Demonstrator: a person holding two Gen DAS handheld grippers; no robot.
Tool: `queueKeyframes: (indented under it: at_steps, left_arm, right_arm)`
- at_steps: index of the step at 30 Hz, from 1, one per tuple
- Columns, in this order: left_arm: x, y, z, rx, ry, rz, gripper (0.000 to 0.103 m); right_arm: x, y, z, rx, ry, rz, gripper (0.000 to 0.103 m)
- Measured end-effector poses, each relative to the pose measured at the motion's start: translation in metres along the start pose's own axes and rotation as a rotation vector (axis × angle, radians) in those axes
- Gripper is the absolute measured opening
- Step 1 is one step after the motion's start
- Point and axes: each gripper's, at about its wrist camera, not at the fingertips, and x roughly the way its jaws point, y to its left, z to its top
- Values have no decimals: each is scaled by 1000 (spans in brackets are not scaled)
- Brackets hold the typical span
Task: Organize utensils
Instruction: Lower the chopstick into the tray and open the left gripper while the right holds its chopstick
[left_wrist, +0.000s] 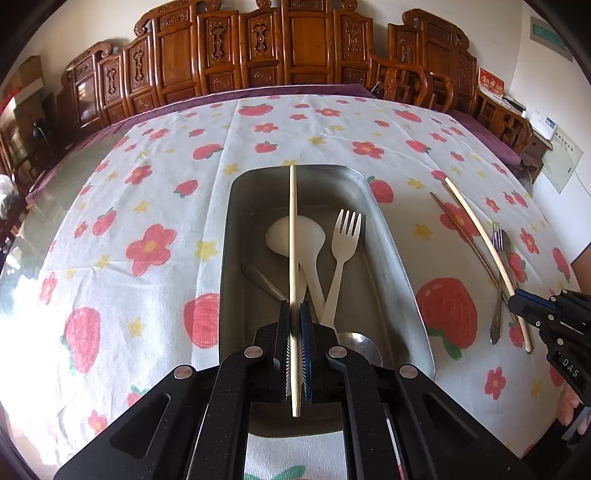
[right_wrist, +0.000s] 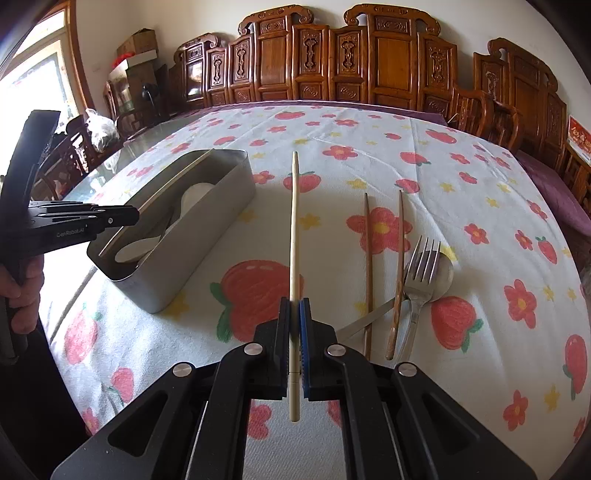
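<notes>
Plainly, the left gripper is clenched on a pale chopstick, its blue pads pinching the stick near its thick end, and it holds the stick lengthwise above the metal tray, the thin end reaching over the tray's far rim. Inside the tray lie a white plastic ladle-like spoon, a white plastic fork, and two metal spoons, one along the left wall and one at the near end beside the gripper.

The right gripper is likewise clamped on a second pale chopstick, gripped near its thick end and pointing away toward the table's far edge, above the strawberry-and-flower tablecloth. The tray sits to its left, toward the table's left edge. To its right, on the cloth, lie two brown chopsticks, roughly parallel and slightly apart, and just beyond them a metal fork resting across a metal spoon. A hand grips the left tool's handle at the left side of the right wrist view. Carved wooden chairs line the far edge.
</notes>
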Motion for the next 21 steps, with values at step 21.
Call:
queueKeyframes:
  at_steps: [21]
  left_arm:
    - [-32, 22, -1, -26, -110, -53, 7]
  right_arm:
    - [-12, 17, 10, 44, -22, 98, 6]
